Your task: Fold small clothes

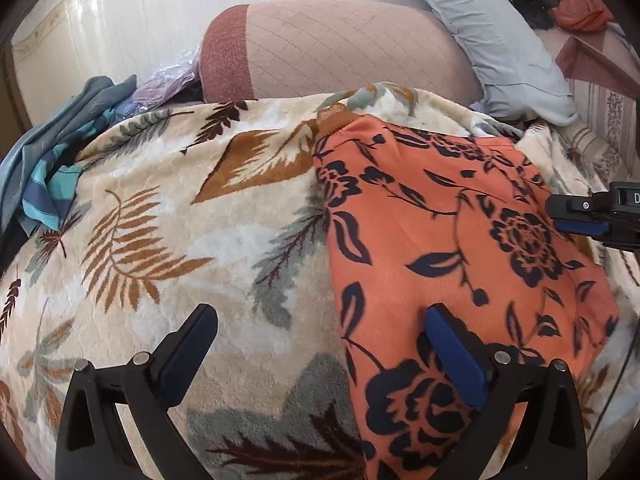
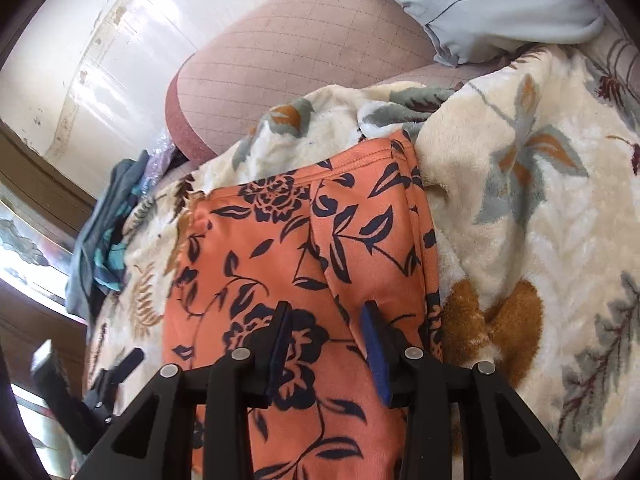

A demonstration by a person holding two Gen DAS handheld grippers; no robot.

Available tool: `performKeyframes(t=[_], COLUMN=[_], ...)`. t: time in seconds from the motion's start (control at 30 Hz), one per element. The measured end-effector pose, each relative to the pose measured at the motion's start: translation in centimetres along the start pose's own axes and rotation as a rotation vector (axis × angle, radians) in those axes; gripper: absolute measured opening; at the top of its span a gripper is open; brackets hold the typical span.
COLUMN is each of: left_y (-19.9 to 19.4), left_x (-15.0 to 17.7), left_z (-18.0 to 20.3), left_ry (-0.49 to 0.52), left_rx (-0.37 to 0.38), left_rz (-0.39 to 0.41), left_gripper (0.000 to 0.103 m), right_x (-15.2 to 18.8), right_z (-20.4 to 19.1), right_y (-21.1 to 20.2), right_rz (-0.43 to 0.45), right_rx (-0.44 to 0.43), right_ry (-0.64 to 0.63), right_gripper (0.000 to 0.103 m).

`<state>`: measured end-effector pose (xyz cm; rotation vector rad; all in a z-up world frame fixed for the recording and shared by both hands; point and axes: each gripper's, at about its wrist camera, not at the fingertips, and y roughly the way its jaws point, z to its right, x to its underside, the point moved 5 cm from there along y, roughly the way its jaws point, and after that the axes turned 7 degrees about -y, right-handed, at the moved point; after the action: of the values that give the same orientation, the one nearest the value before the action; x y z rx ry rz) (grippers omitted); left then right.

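Note:
An orange garment with a dark flower print [image 1: 452, 240] lies folded flat on a cream leaf-patterned blanket [image 1: 180, 208]. My left gripper [image 1: 322, 316] stands wide open over the garment's near left edge; its right finger is over the cloth and its left finger over the blanket, and nothing is pinched. In the right wrist view the same garment [image 2: 280, 248] fills the middle. My right gripper [image 2: 327, 308] hovers over its near right part, partly open, above a fold crease that the pads do not press. Its tip [image 1: 560, 216] shows at the garment's right edge.
A pile of blue and teal clothes [image 1: 52, 168] lies at the blanket's left end. Behind are a pink quilted cushion [image 1: 340, 48], a grey pillow [image 1: 500, 52] and a white wall [image 1: 120, 20]. The left gripper's finger [image 2: 128, 360] shows low on the left.

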<state>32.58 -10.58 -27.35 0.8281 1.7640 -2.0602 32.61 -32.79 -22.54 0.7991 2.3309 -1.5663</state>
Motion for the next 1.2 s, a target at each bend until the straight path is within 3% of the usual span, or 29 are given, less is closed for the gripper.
performKeyframes(t=[0.07, 0.2, 0.3, 0.47, 0.63, 0.73, 0.87, 0.97, 1.07, 1.2], left_y=[-0.7, -1.1, -1.5, -0.8, -1.7, -2.7, -3.7, -3.2, -2.3, -2.4], left_x=[0.2, 0.8, 0.9, 2.0, 1.3, 0.7, 0.5, 1.9, 3.8, 4.0], left_z=[0.5, 0.7, 0.2, 0.3, -0.4, -1.4, -2.1, -1.6, -0.9, -1.0], left_ry=[0.028, 0.111, 0.095, 0.123, 0.087, 0.021, -0.017, 0.083, 0.218, 0.219], left_rx=[0.030, -0.023, -0.026, -0.059, -0.014, 0.018, 0.069, 0.005, -0.068, -0.062], left_rz=[-0.007, 0.015, 0.019, -0.002, -0.003, 0.017, 0.015, -0.027, -0.021, -0.010], left_gripper=[0.103, 0.103, 0.103, 0.103, 0.103, 0.103, 0.103, 0.103, 0.103, 0.103], right_x=[0.6, 2.3, 3.6, 7.3, 6.6, 6.1, 5.5, 5.9, 7.5, 7.9], right_z=[-0.3, -1.9, -2.5, -2.3, -2.3, -0.7, 0.0, -0.4, -0.1, 1.2], right_y=[-1.0, -3.2, -3.8, 0.2, -1.7, -3.1, -4.9, -5.5, -3.3, -1.8], right_rz=[-0.043, -0.082, -0.125, -0.313, -0.266, -0.224, -0.188, -0.208, -0.309, -0.342], right_rx=[-0.034, -0.042, -0.087, -0.090, -0.134, -0.087, -0.108, -0.121, -0.090, -0.051], right_ry=[-0.014, -0.132, -0.150, -0.137, -0.117, -0.092, -0.077, -0.110, -0.123, -0.083], right_gripper=[0.039, 0.039, 0.039, 0.040, 0.039, 0.039, 0.039, 0.039, 0.039, 0.039])
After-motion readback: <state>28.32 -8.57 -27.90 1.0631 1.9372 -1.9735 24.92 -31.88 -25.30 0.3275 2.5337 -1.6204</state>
